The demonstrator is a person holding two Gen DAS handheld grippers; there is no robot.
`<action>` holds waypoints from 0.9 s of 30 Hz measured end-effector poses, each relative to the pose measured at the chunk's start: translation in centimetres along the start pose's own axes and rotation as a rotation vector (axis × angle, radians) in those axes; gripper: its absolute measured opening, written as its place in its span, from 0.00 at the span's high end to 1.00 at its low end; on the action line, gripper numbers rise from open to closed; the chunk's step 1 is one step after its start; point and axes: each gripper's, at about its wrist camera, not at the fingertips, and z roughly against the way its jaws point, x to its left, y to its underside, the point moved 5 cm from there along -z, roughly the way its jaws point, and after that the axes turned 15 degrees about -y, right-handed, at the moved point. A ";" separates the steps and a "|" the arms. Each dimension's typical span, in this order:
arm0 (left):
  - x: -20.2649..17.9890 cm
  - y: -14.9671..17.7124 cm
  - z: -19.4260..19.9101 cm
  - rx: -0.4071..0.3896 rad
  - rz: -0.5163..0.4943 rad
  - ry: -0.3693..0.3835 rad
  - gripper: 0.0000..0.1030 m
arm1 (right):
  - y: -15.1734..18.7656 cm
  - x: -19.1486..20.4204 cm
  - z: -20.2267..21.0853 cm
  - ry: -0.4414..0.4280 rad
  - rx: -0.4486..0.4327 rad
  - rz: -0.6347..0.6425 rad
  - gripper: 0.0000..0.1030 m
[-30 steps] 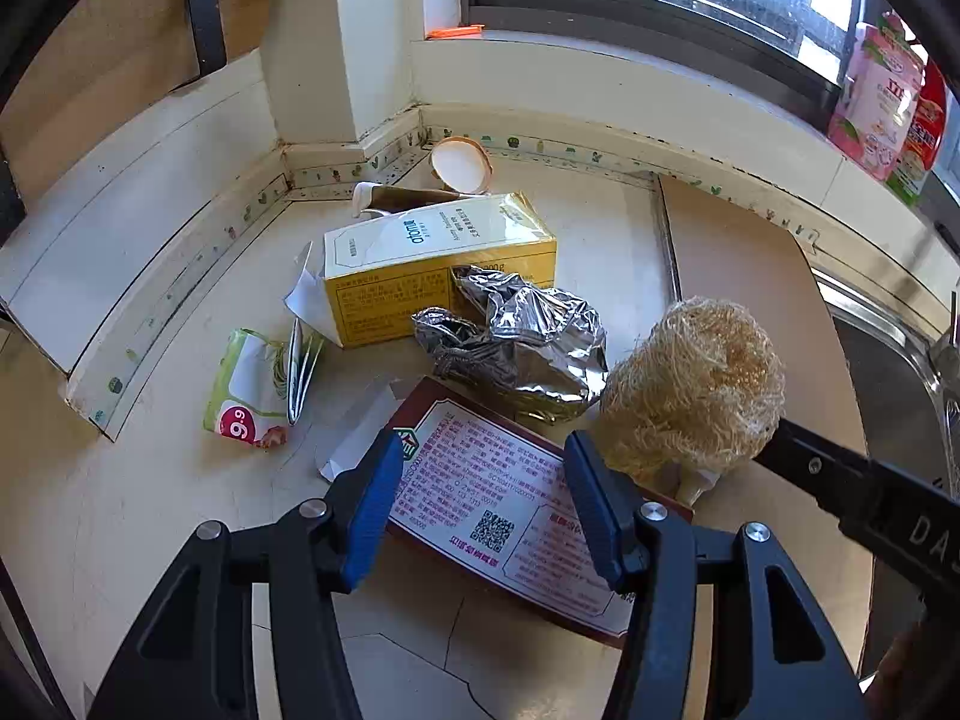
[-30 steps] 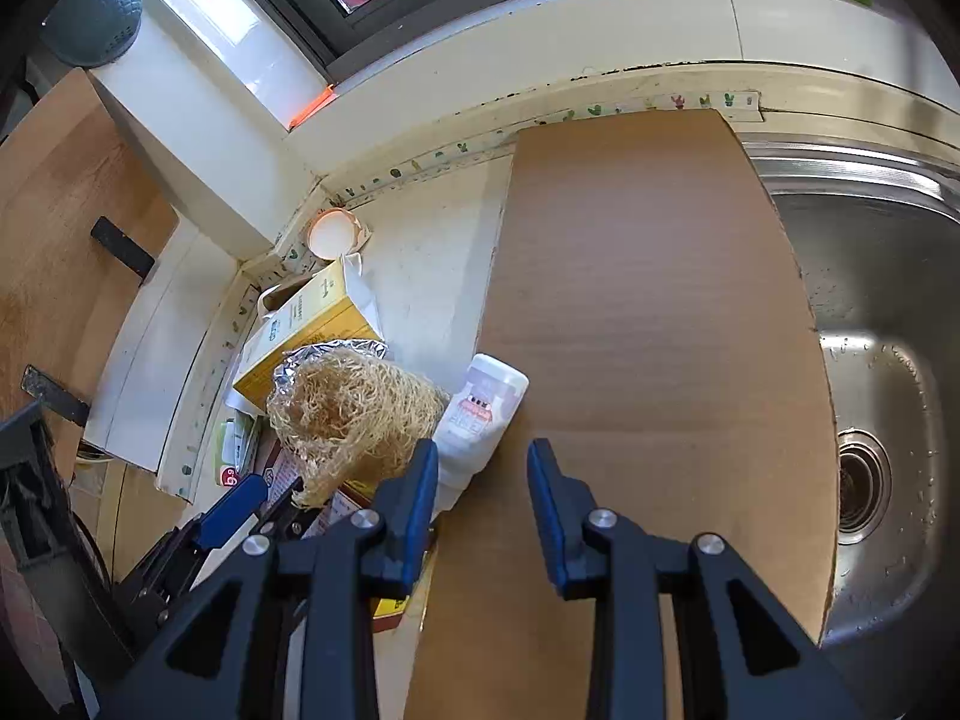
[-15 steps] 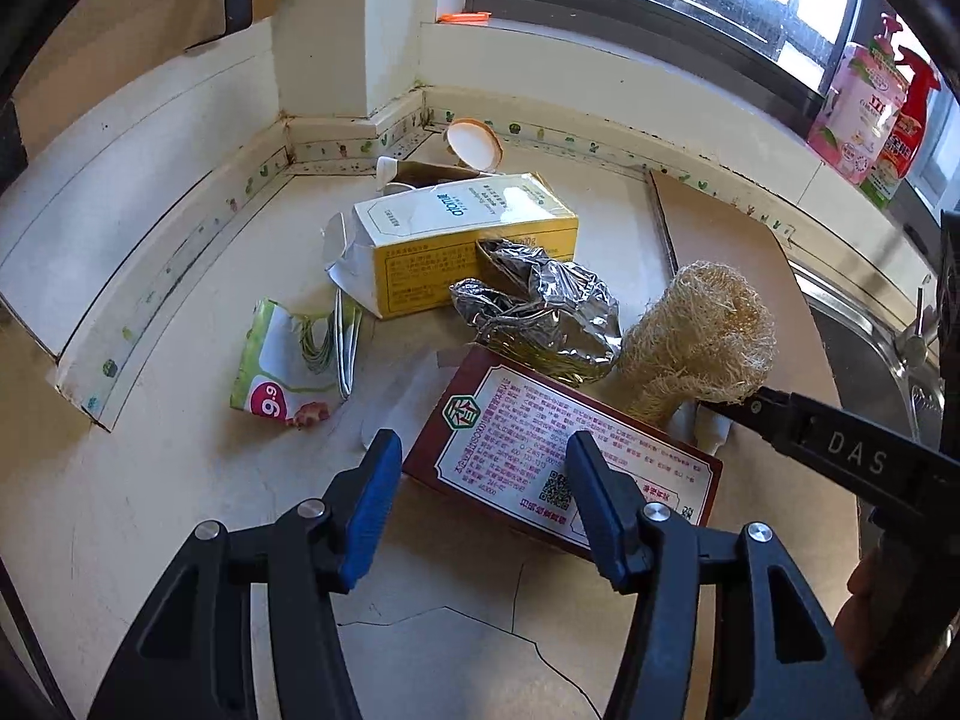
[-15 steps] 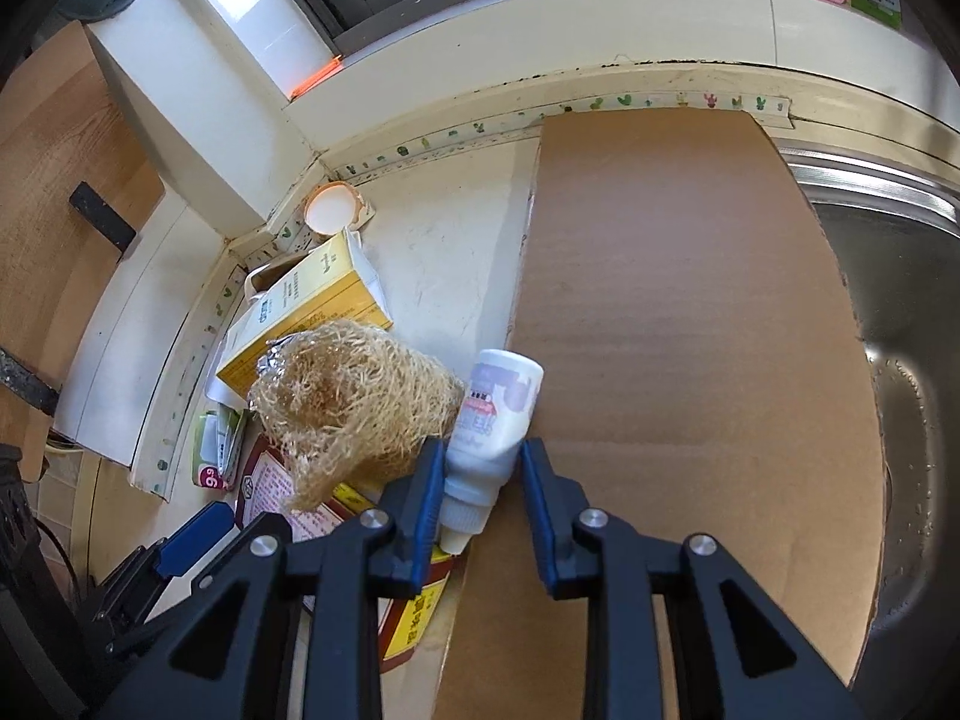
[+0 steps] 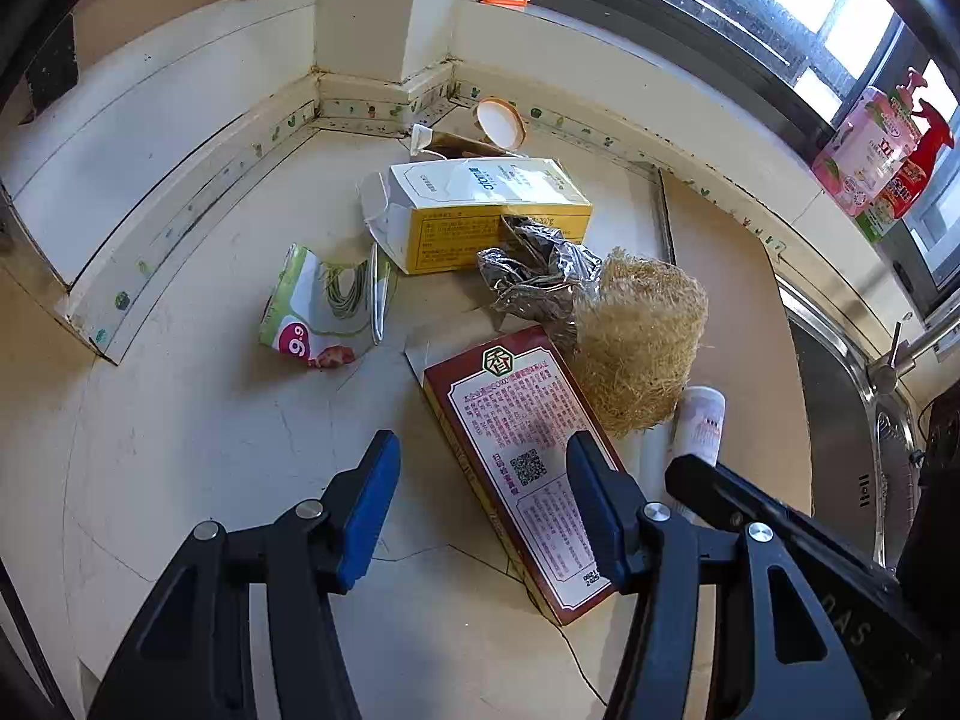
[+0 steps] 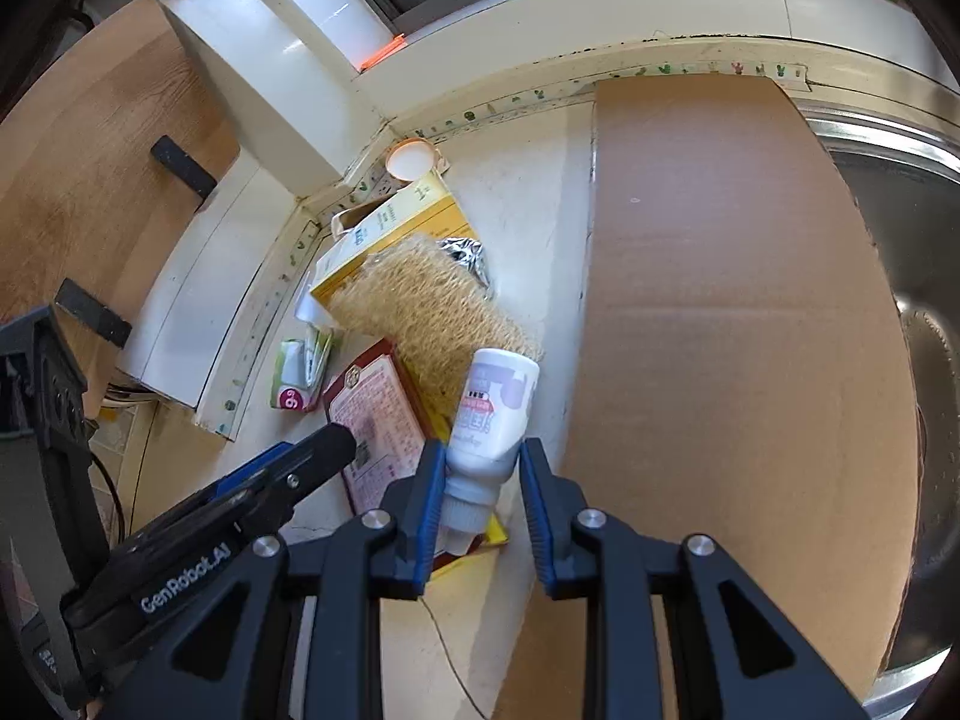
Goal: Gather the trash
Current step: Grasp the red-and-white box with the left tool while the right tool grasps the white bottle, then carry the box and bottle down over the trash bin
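**Right wrist view: bottle now between the fingers**

Right wrist shows the right gripper [image 6: 483,498] with its fingers around the neck of the white bottle [image 6: 492,414]; a second ago they stood apart over bare cardboard, with the bottle off to one side. The left pad touches the bottle's shoulder, but a sliver of gap seems to show on the right, so I would call the grip closing rather than firm, and the fisheye makes it hard to be sure. The bottle lies tilted, base against the loofah [image 6: 432,312] and cap toward the camera, over the edge of the red box [image 6: 375,414] beside the cardboard sheet [image 6: 738,312].

From the left wrist, the left gripper [image 5: 480,510] has drawn back and hangs wide open over the red box [image 5: 516,438], holding nothing. The yellow carton [image 5: 486,210], foil wad [image 5: 534,282] and green wrapper [image 5: 324,306] sit untouched on the counter [image 5: 198,420].

So one piece of trash is about to leave; everything else is still to gather, and no bin is in sight
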 end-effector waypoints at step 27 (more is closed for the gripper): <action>-2.4 2.7 -2.1 0.059 -0.104 -0.071 0.41 | 4.7 -0.2 2.5 -0.075 0.007 -0.072 0.75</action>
